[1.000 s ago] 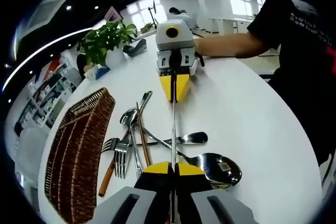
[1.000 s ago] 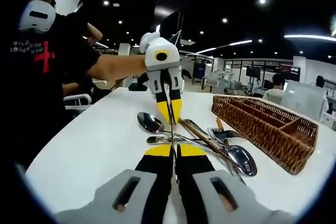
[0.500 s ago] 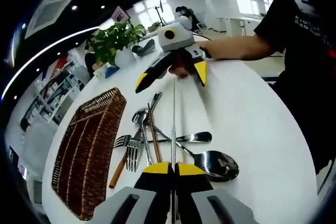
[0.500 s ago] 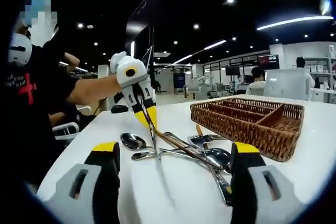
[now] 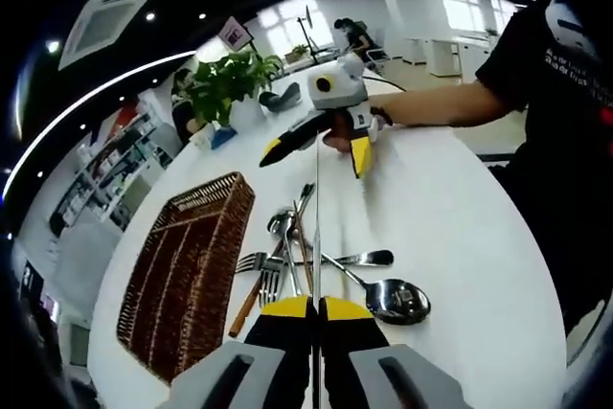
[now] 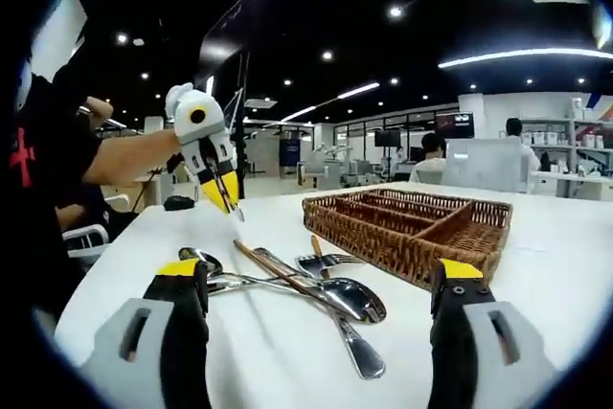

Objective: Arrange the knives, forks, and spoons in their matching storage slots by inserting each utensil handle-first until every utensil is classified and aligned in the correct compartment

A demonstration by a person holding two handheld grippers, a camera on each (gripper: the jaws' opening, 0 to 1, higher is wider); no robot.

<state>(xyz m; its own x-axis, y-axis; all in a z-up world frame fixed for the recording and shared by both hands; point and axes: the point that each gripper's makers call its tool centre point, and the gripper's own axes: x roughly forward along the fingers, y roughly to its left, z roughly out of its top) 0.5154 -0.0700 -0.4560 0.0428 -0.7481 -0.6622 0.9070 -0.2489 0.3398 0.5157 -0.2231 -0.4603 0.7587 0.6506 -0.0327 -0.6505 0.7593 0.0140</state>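
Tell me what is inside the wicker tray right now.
The wicker tray shows woven dividers and no utensils in the compartments visible from the right gripper view; its near wall hides the slot floors. The cutlery pile lies on the table beside it.

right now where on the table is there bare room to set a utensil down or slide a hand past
Bare white table lies on the person's side of the utensil pile, out to the table edge, and between the pile and the open right gripper. The strip between the wicker tray and the pile is crowded: fork handles reach close to its wall. The left gripper is shut on a knife.
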